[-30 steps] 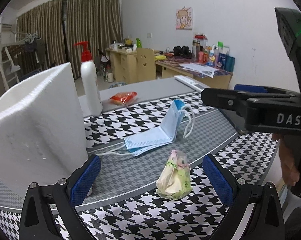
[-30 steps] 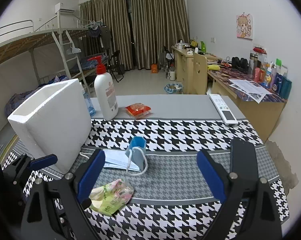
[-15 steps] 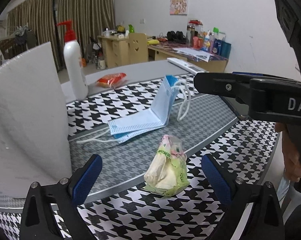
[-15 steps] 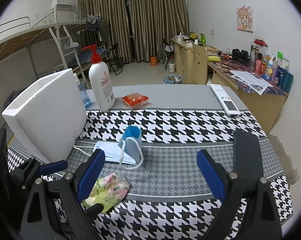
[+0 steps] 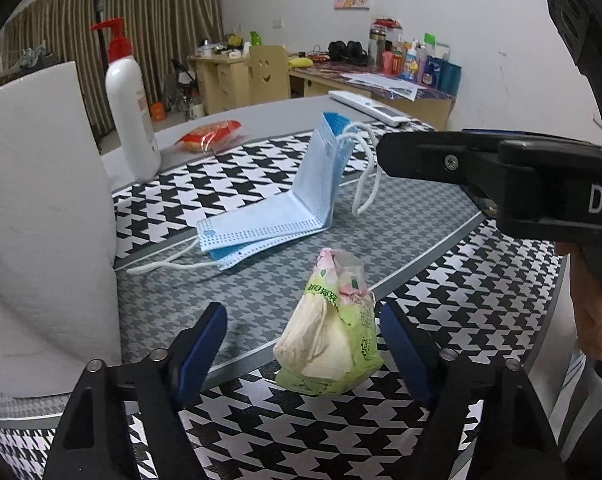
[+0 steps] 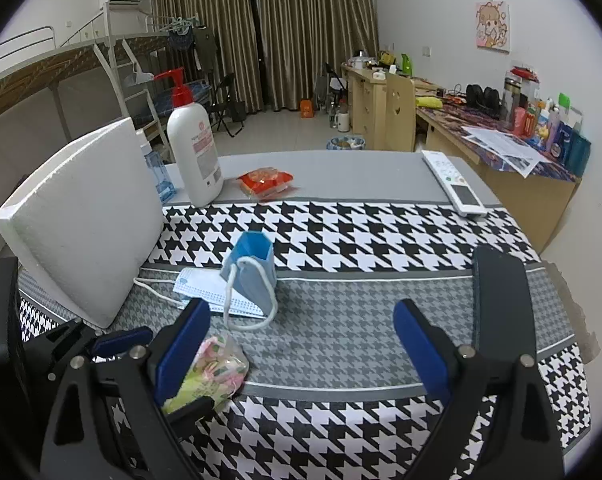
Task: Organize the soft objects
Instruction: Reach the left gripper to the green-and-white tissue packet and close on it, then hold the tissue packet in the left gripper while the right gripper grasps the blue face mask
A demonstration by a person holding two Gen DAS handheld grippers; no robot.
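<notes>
Two grippers are held low over the near edge of a desk (image 6: 341, 168) spread with a black-and-white houndstooth cloth (image 6: 381, 236). At the desk's left edge a tall white foam box (image 6: 85, 220) is stood, and little room is left between its wall and the left gripper (image 5: 301, 336). The right half of the grey band in front of the right gripper (image 6: 301, 344) is seen bare up to the right edge, where a white remote control (image 6: 453, 180) is laid near the far right corner. Toward the far edge a white pump bottle (image 6: 195, 148) with a red head and a red snack packet (image 6: 267, 180) are placed.

A crumpled tissue pack (image 5: 333, 340) in green and pink wrapping is found near the near edge, between the blue pads (image 5: 205, 340) of the left gripper, whose jaws are closing; the pads are not yet pressed on it, though the right-hand pad is seen just beside the wrapper. The right gripper's jaws are held wide apart with only cloth between them. A stack of blue face masks (image 5: 285, 212), folded so that one half stands upright, is laid just beyond the pack, near the foam box.

The letters "DA" are read on the right gripper's body; the green print on the pack is too small to be read.
</notes>
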